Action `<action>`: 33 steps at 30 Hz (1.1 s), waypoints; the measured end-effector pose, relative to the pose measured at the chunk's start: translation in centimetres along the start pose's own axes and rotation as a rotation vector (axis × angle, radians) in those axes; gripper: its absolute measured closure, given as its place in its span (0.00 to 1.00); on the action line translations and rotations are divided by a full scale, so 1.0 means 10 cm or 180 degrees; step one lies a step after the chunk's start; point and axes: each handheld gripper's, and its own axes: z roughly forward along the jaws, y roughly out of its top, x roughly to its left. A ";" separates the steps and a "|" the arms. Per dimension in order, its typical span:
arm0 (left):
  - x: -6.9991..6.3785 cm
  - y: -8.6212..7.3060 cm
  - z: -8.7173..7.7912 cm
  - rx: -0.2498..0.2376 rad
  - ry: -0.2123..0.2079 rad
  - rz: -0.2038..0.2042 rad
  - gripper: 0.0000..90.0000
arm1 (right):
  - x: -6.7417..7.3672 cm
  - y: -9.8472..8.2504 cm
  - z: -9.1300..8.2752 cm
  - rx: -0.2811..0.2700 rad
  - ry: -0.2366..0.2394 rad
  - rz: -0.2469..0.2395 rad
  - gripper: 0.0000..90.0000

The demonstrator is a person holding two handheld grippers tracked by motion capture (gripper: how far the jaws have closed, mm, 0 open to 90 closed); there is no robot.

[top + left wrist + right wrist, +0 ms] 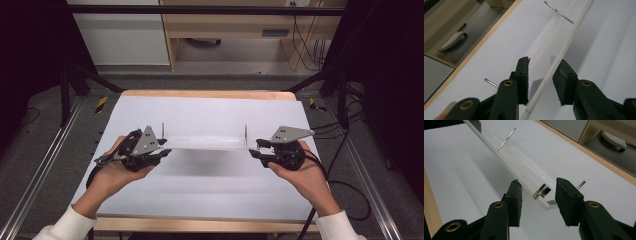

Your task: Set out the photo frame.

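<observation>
A long clear acrylic plate (205, 143) spans the middle of the white table (210, 112). A thin metal rod (162, 131) stands up near its left end, and a second rod (246, 132) near its right end. My left gripper (162, 150) is at the left end, open. In the left gripper view the plate's edge (564, 47) runs between the jaws of the left gripper (544, 62). My right gripper (255, 148) is open at the right end. In the right gripper view the plate's end (524, 172), with a small cylindrical stud (542, 191), lies between the jaws of the right gripper (537, 182), with gaps on both sides.
The table has a wooden rim (205, 94) at the far edge. Beyond it is grey floor with a wooden cabinet (225, 25). Metal rails (45, 170) run along both sides of the table, and black cables (345, 150) trail on the right.
</observation>
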 end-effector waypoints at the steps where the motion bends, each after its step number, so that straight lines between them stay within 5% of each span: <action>1: 0.03 0.02 0.00 0.0004 -0.0001 -0.0003 0.73 | -0.02 0.02 0.00 -0.0019 0.0005 0.0010 0.64; 9: 0.19 0.13 0.03 0.0019 -0.0065 -0.0042 0.72 | -0.13 0.09 0.04 -0.0184 -0.0026 0.0017 0.63; 16: 0.27 0.17 0.04 0.0049 -0.0113 -0.0041 0.72 | -0.15 0.09 0.09 -0.0305 -0.0215 0.0017 0.51; 25: 0.33 0.19 0.07 -0.0032 -0.0036 -0.0071 0.69 | -0.22 0.15 0.12 -0.0276 -0.0174 0.0048 0.65; 27: 0.35 0.19 0.06 -0.0137 -0.0028 -0.0135 0.67 | -0.23 0.16 0.12 -0.0271 -0.0173 0.0040 0.65; 33: 0.42 0.21 -0.10 -0.0684 0.0094 -0.0435 0.41 | -0.28 0.20 0.14 -0.0309 -0.0190 0.0104 0.65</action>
